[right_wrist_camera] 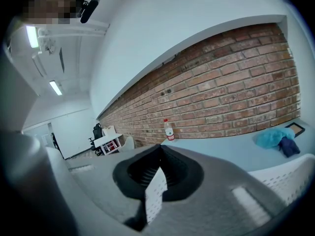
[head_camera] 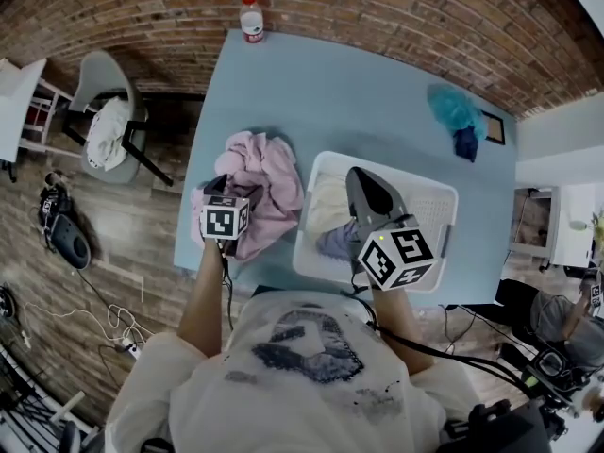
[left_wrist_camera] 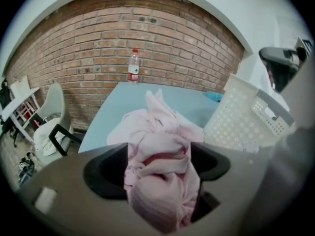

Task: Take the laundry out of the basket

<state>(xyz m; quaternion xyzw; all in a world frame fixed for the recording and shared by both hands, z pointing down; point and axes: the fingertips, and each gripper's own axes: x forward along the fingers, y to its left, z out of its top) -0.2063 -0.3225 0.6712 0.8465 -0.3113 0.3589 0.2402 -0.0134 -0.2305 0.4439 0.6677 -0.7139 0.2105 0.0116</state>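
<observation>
A white perforated laundry basket [head_camera: 436, 199] stands on the blue table [head_camera: 359, 92], with a cream cloth [head_camera: 328, 201] and a lavender cloth [head_camera: 338, 242] inside. To its left a pink garment [head_camera: 274, 187] lies heaped on the table. My left gripper [head_camera: 221, 188] sits at the heap's near-left edge with its jaws wide apart. In the left gripper view the pink garment [left_wrist_camera: 160, 127] lies bunched between those jaws, and the basket [left_wrist_camera: 246, 119] is at the right. My right gripper [head_camera: 359, 179] hovers above the basket, shut and empty. Its closed jaws [right_wrist_camera: 157, 154] point over the table.
A water bottle [head_camera: 251, 17] stands at the table's far edge. A teal cloth [head_camera: 456, 109] and a dark blue one [head_camera: 466, 143] lie far right. A grey chair [head_camera: 109, 130] with a white cloth stands left of the table. Cables lie on the floor.
</observation>
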